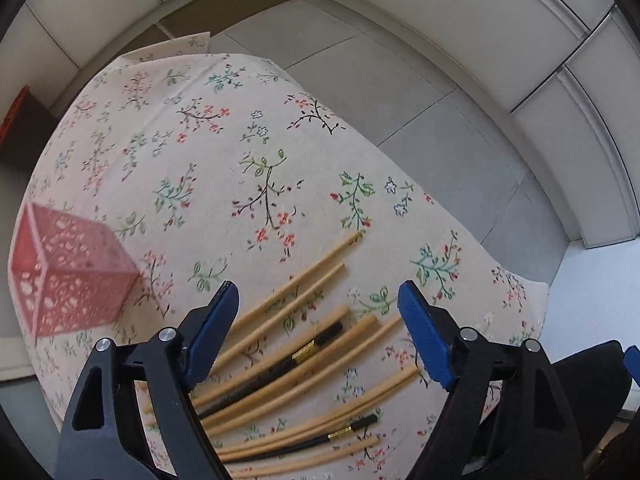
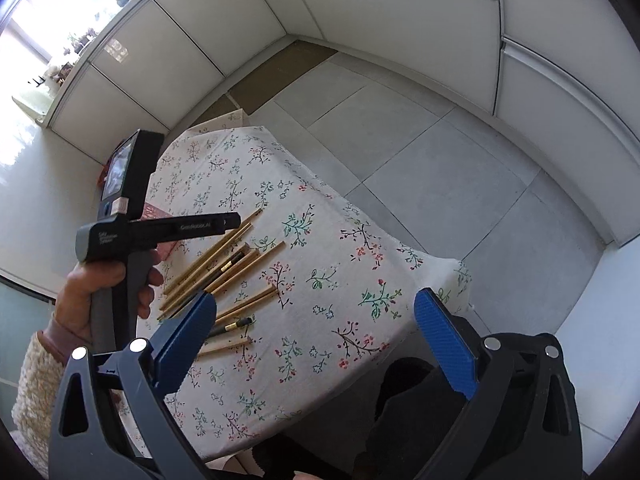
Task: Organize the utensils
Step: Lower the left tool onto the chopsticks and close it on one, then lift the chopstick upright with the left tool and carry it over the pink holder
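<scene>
Several tan wooden chopsticks (image 1: 296, 336) and two black chopsticks with gold bands (image 1: 316, 346) lie scattered on a floral tablecloth (image 1: 224, 168). A pink perforated basket (image 1: 68, 276) stands on the table to the left. My left gripper (image 1: 318, 300) is open and empty, low over the chopstick pile. In the right wrist view the chopsticks (image 2: 224, 264) lie at the table's left part, with the left gripper's body (image 2: 160, 232) held above them. My right gripper (image 2: 316, 312) is open and empty, above the table's near side.
The table (image 2: 328, 240) is small; its edges drop to a grey tiled floor (image 2: 440, 152). White cabinets (image 2: 400, 12) line the walls. A dark chair (image 2: 404, 408) sits at the near table edge. A dark box with an orange edge (image 1: 20, 120) stands at left.
</scene>
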`<state>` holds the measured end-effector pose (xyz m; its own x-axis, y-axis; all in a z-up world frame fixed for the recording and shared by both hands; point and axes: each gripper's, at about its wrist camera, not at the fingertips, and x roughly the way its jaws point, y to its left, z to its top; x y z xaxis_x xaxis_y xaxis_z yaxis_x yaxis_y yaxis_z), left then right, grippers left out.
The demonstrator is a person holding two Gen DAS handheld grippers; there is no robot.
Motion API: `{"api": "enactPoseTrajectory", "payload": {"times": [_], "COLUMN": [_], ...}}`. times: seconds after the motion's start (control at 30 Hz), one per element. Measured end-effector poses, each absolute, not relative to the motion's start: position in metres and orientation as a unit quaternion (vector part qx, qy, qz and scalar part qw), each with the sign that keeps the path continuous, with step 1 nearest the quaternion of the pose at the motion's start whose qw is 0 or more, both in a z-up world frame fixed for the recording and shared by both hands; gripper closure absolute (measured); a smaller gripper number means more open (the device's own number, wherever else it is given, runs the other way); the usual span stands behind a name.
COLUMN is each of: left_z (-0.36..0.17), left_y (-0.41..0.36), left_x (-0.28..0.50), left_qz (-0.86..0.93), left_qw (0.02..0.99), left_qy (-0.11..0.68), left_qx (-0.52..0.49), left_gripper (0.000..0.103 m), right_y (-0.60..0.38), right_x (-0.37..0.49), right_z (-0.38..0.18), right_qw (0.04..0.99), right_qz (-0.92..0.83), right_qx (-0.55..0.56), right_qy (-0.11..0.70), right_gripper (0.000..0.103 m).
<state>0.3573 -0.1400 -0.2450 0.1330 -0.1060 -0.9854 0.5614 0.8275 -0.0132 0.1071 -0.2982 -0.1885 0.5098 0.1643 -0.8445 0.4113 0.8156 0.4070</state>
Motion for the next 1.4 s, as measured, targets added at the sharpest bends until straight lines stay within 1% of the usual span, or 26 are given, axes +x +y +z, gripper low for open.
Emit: {"api": "enactPoseTrajectory", "payload": {"times": [0.03, 0.1, 0.23, 0.33, 0.4, 0.43, 0.47, 0.5, 0.57, 0.6, 0.63, 0.77, 0.87, 1.0, 1.1, 1.17, 1.23, 1.27, 1.3, 1.33, 1.4], "left_z": [-0.251, -0.263, -0.283, -0.289, -0.289, -0.288, -0.287, -0.284, -0.28, -0.279, -0.277, -0.268, -0.249, -0.207, -0.174, -0.162, -0.14, -0.13, -0.119, -0.113, -0.095], "left_y": [-0.143, -0.148, -0.148, -0.142, -0.138, -0.136, -0.133, -0.129, -0.12, -0.115, -0.11, -0.092, -0.072, -0.04, -0.02, -0.015, 0.001, 0.003, 0.014, 0.019, 0.034], "left_x": [0.364, 0.376, 0.391, 0.394, 0.397, 0.398, 0.4, 0.4, 0.402, 0.404, 0.406, 0.403, 0.399, 0.385, 0.358, 0.329, 0.309, 0.306, 0.294, 0.285, 0.26], "left_qz": [-0.23, -0.231, -0.225, -0.23, -0.234, -0.235, -0.235, -0.232, -0.229, -0.23, -0.229, -0.216, -0.216, -0.221, -0.22, -0.215, -0.211, -0.208, -0.204, -0.202, -0.199], "left_qw": [0.724, 0.714, 0.699, 0.698, 0.701, 0.701, 0.703, 0.704, 0.708, 0.711, 0.715, 0.743, 0.767, 0.798, 0.822, 0.839, 0.855, 0.863, 0.872, 0.878, 0.894], "left_qy": [0.623, 0.634, 0.652, 0.651, 0.648, 0.647, 0.647, 0.645, 0.644, 0.642, 0.64, 0.615, 0.592, 0.555, 0.521, 0.495, 0.471, 0.458, 0.444, 0.432, 0.402], "left_qx": [0.187, 0.188, 0.187, 0.191, 0.186, 0.184, 0.182, 0.185, 0.177, 0.169, 0.164, 0.15, 0.122, 0.083, 0.069, 0.062, 0.046, 0.04, 0.034, 0.029, 0.02], "left_gripper": [0.032, 0.035, 0.044, 0.043, 0.046, 0.049, 0.057, 0.06, 0.075, 0.08, 0.087, 0.092, 0.093, 0.093, 0.093, 0.094, 0.094, 0.095, 0.095, 0.096, 0.098], "right_y": [-0.298, -0.298, -0.298, -0.3, -0.298, -0.296, -0.295, -0.293, -0.289, -0.288, -0.288, -0.295, -0.294, -0.28, -0.265, -0.255, -0.249, -0.246, -0.244, -0.242, -0.239], "right_x": [0.111, 0.117, 0.127, 0.131, 0.134, 0.136, 0.136, 0.137, 0.139, 0.14, 0.141, 0.148, 0.158, 0.176, 0.201, 0.22, 0.239, 0.245, 0.249, 0.249, 0.241], "right_z": [-0.192, -0.197, -0.208, -0.216, -0.219, -0.221, -0.221, -0.222, -0.223, -0.223, -0.224, -0.237, -0.241, -0.234, -0.233, -0.24, -0.253, -0.26, -0.267, -0.273, -0.283], "right_qw": [0.816, 0.813, 0.805, 0.797, 0.794, 0.792, 0.79, 0.789, 0.79, 0.789, 0.787, 0.756, 0.748, 0.757, 0.755, 0.735, 0.706, 0.693, 0.678, 0.666, 0.644], "right_qz": [-0.075, -0.075, -0.078, -0.085, -0.086, -0.084, -0.082, -0.079, -0.078, -0.078, -0.077, -0.075, -0.08, -0.074, -0.05, -0.032, -0.027, -0.028, -0.028, -0.028, -0.044], "right_qx": [0.291, 0.288, 0.283, 0.286, 0.285, 0.283, 0.283, 0.281, 0.276, 0.274, 0.275, 0.315, 0.324, 0.316, 0.32, 0.341, 0.37, 0.382, 0.394, 0.403, 0.416], "right_qy": [0.493, 0.5, 0.515, 0.525, 0.53, 0.534, 0.537, 0.54, 0.543, 0.545, 0.547, 0.568, 0.573, 0.567, 0.571, 0.585, 0.603, 0.61, 0.62, 0.628, 0.64], "right_gripper": [0.007, 0.007, 0.007, 0.007, 0.007, 0.007, 0.007, 0.007, 0.007, 0.007, 0.007, 0.007, 0.007, 0.007, 0.007, 0.014, 0.03, 0.034, 0.042, 0.046, 0.048]}}
